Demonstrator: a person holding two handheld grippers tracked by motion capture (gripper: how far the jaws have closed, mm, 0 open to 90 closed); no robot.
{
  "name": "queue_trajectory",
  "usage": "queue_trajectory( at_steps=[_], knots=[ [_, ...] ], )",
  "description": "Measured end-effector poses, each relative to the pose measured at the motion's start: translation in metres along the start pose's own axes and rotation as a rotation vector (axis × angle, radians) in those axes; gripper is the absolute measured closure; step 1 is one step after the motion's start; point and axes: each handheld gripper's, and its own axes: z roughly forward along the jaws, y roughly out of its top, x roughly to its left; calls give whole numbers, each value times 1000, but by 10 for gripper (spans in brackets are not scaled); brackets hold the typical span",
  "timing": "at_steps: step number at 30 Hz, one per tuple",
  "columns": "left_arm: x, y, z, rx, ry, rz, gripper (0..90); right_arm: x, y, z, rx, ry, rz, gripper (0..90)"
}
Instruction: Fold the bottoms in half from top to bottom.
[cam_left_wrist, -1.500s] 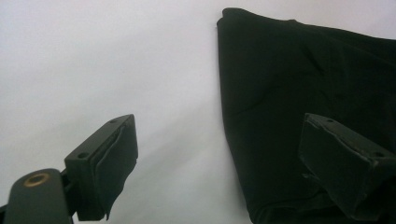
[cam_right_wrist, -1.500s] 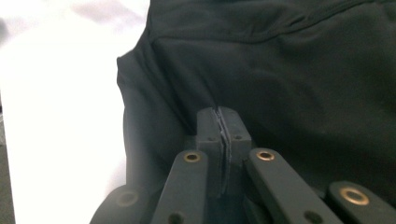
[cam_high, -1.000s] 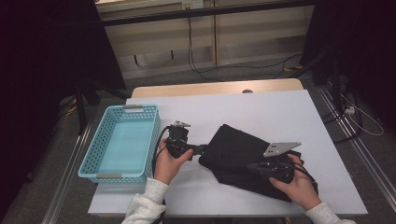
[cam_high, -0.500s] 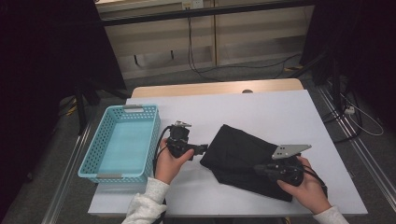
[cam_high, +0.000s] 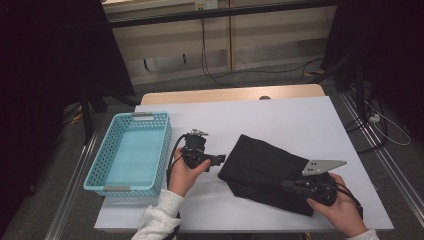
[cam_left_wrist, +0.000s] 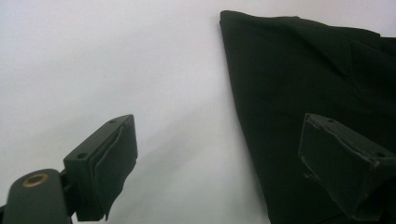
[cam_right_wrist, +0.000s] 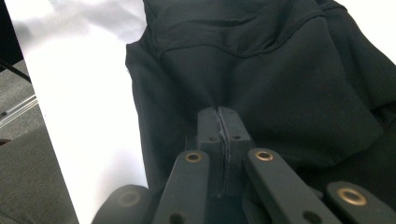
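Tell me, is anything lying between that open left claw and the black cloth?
Nothing visible. The left gripper points at the black cloth with its jaws open, and bare white table lies between them. The cloth's edge already sits by one jaw.

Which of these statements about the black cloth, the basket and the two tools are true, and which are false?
1. The right tool is shut on the black cloth. True.
2. The left tool is shut on the cloth. False: its jaws stand open, one over the white table, the other over the cloth.
3. The blue basket holds the cloth. False: the cloth lies on the table, to the right of the basket.
4. The basket stands at the left side of the table. True.
5. The cloth is white. False: it is black.
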Motion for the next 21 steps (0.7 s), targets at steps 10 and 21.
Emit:
queue_trajectory(
  at_steps=[10,21],
  knots=[
    [-2,1,2,-2,-1,6,118,2,-10,-17,-3,-8,11,892],
    [-2,1,1,-1,0,8,118,-18,-4,-19,-51,-102,36,715]
  ],
)
